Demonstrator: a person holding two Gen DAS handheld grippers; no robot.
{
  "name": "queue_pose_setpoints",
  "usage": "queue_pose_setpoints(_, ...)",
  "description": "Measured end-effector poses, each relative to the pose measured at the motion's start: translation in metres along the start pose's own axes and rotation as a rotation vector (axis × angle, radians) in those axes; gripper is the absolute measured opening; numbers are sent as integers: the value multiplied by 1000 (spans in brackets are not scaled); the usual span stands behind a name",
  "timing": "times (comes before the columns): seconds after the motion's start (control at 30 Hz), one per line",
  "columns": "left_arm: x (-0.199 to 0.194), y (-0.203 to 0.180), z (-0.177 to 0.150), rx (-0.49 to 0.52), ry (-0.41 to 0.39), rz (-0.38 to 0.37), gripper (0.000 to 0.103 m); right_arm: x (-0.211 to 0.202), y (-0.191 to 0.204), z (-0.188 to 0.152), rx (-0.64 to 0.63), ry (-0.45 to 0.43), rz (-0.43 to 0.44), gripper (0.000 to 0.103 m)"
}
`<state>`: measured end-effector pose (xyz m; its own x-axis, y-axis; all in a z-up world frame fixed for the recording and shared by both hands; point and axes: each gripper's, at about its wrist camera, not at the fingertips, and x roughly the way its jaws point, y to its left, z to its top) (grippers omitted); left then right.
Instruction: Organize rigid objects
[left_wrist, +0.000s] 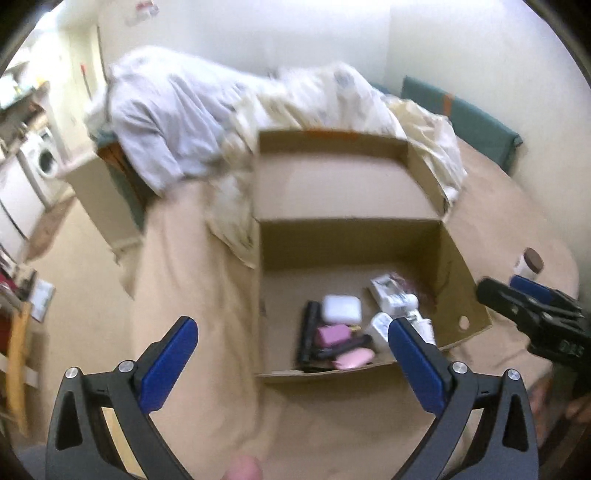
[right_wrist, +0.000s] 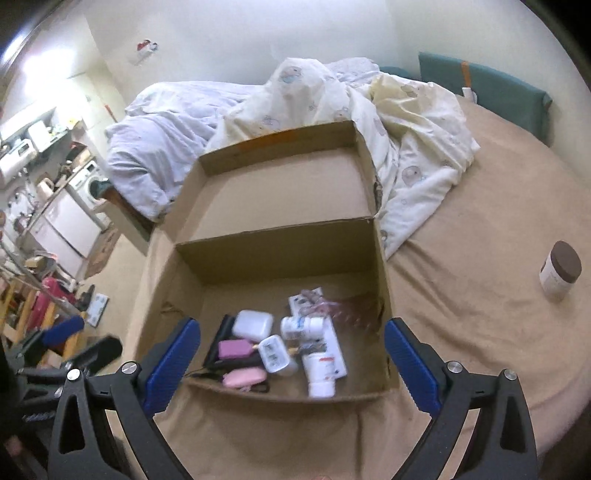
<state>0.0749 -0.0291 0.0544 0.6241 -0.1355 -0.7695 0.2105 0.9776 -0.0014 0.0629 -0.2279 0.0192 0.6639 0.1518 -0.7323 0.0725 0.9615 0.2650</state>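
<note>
From the left wrist camera, the left gripper (left_wrist: 291, 339) hangs above the tan bedsheet (left_wrist: 192, 280) with its blue fingers (left_wrist: 168, 363) spread wide and nothing between them. Just ahead and to the right sits an open cardboard box (left_wrist: 351, 243), its lid folded back on the far side. In the near part of the box lie small items: a white case (left_wrist: 341, 308), a long black object (left_wrist: 309, 330), a pink block (left_wrist: 332, 334), a pink pouch (left_wrist: 354, 359) and some white bottles and packets (left_wrist: 393, 295). A crumpled duvet (left_wrist: 207, 114) is heaped beyond the box. At the right edge the right gripper (left_wrist: 532, 308) comes into view, and just behind it stands a white jar with a brown lid (left_wrist: 530, 264) on the sheet, outside the box. This view is blurred.

From the right wrist camera, the right gripper (right_wrist: 291, 341) hovers over the near edge of the cardboard box (right_wrist: 280, 247), fingers (right_wrist: 413, 369) apart and holding nothing. Inside lie the white case (right_wrist: 254, 325), the pink block (right_wrist: 234, 349), the pink pouch (right_wrist: 245, 377), a white charger (right_wrist: 274, 353), a white bottle (right_wrist: 303, 326) and a white tube (right_wrist: 322, 373), clustered near the front wall. The jar (right_wrist: 559, 269) stands well to the right of the box on the bedsheet (right_wrist: 461, 288). The duvet (right_wrist: 332, 110) lies on the far side. The left gripper (right_wrist: 79, 339) shows at the lower left, its fingers apart.
</note>
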Motion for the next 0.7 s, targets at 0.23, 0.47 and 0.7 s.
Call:
queue_pose_setpoints(0.23, -17, 14, -19, -41, -44, 13, 103, -36, 15, -29, -86, -46, 23, 103)
queue_pose_setpoints(0.47, 4, 10, -34, -56, 12, 39, 103, -35, 26, -46, -176, -75, -33, 103)
queue_pose_setpoints(0.7, 1, 9, -33, -59, -12, 46, 103, -24, 19, -44, -119, -68, -57, 103)
